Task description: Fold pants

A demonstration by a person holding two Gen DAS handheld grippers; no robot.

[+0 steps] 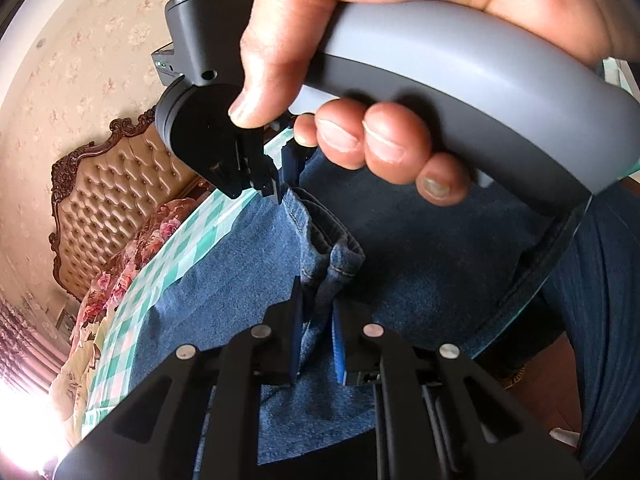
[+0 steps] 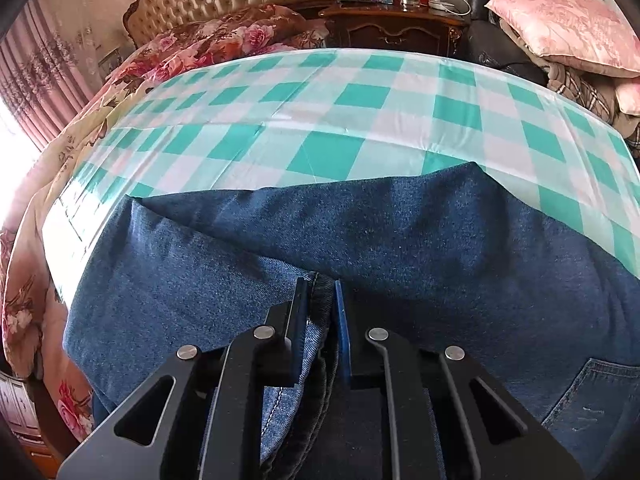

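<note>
The pants [image 2: 360, 232], blue denim, lie spread over the checked tablecloth [image 2: 360, 92], with one flap already turned back along the far side. The left gripper [image 1: 316, 320] is nearly closed, pinching a bunched hem; the right gripper [image 2: 320, 300] is likewise clamped on a seamed edge. I judge the fold only begun: both edges gripped, none carried over. The person's hand [image 1: 380, 80] blocks much of the left view; the garment's full outline is cut off.
</note>
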